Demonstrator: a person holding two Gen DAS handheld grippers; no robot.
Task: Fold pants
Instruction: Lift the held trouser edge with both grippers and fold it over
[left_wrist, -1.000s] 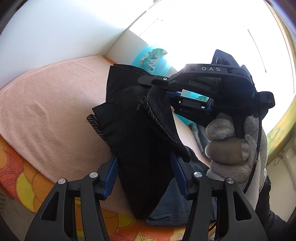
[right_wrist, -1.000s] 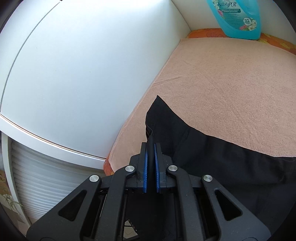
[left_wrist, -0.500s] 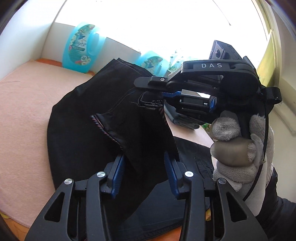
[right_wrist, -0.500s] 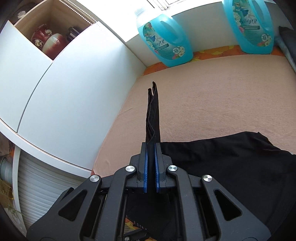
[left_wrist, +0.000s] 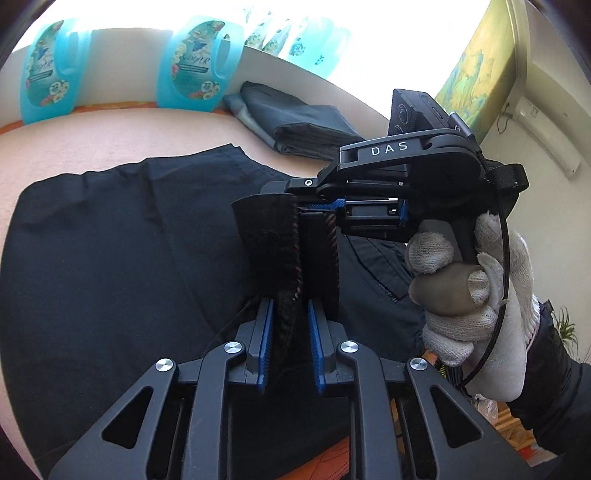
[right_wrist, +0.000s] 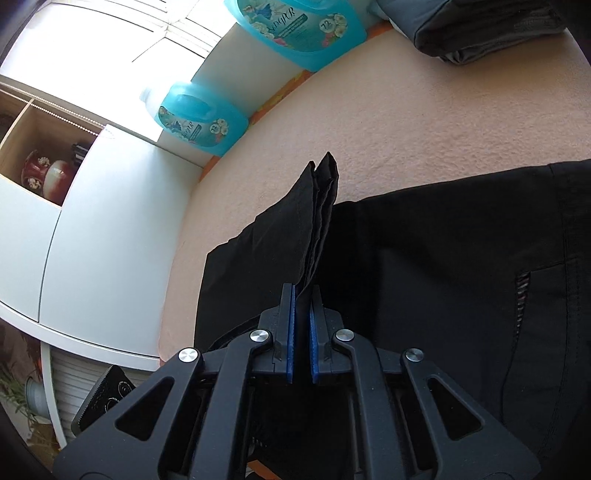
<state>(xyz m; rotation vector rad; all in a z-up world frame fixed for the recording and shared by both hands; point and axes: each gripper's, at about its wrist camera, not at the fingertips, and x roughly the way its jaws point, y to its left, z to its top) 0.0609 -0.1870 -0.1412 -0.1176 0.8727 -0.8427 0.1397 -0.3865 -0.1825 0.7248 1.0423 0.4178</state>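
Observation:
Black pants (left_wrist: 110, 240) lie spread on a peach towel (left_wrist: 92, 133). My left gripper (left_wrist: 290, 306) is shut on a bunched seam edge of the pants with red stitching, which stands up between its blue pads. My right gripper (right_wrist: 301, 295) is shut on a folded hem of the same pants (right_wrist: 443, 240), which sticks up past its fingertips. In the left wrist view the right gripper (left_wrist: 325, 208) sits just ahead, held by a white-gloved hand (left_wrist: 476, 295), and grips the same fabric strip from the right.
Blue detergent bottles (left_wrist: 192, 70) (right_wrist: 201, 122) stand along the back wall. A folded grey garment stack (left_wrist: 291, 122) lies at the towel's far right. A white cabinet (right_wrist: 74, 221) borders the towel's left side.
Both grippers have carried the held pants edges down and forward over the towel. More of the pants now lies flat. The left jaws have narrowed onto the fabric.

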